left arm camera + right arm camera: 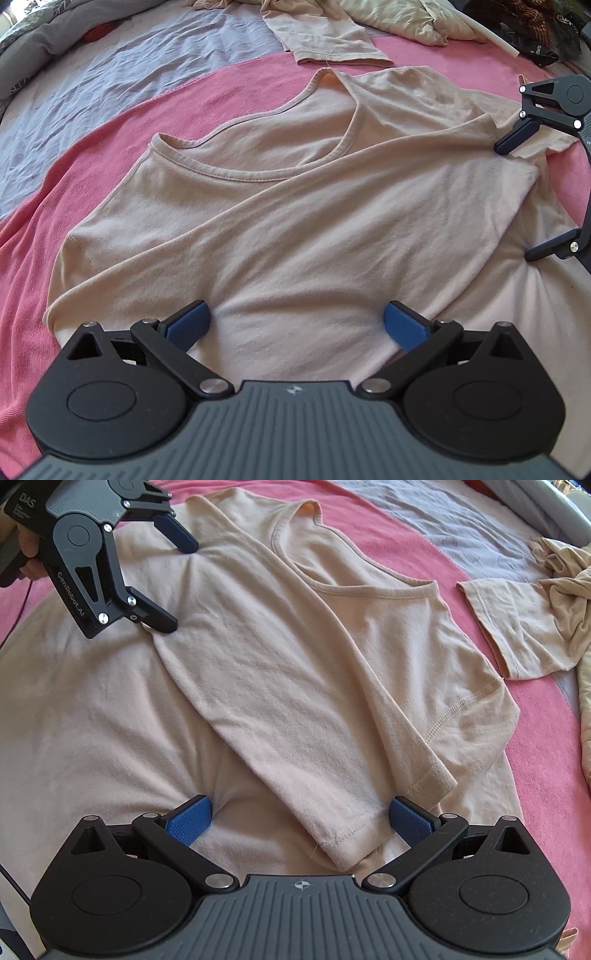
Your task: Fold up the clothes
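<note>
— Between the spread fingers of the left gripper (295,326), what lies there?

— Bare beige cloth of the T-shirt (280,221). Both blue pads (188,325) stand wide apart, their tips resting on the fabric and pinching nothing. The right gripper (301,814) is spread the same way, with a folded-over sleeve (332,760) running down between its fingers, hem nearest the camera.

— Which way does the shirt point?

— It lies flat on a pink blanket (110,122). From the left wrist view, the neckline (236,162) sits at the far side, so the long axis runs away from that gripper toward the collar. From the right wrist view, the collar (354,576) is up and to the right, and the folded sleeve crosses the body diagonally.

— Anything nearby?

— Another beige garment (328,40) lies just beyond the collar, apart from the shirt, with a lavender sheet (122,70) under the blanket's far edge and a grey quilt (33,44) at the far left. A white tube (491,35) and dark clutter sit at the far right corner.

— What does one view add?

— Only the right wrist view shows the person's hand (31,559) behind the left gripper (173,587) and the second garment's crumpled heap (561,576). The left wrist view alone shows the right gripper (517,199) at the shirt's right edge, spread wide over the sleeve.
</note>
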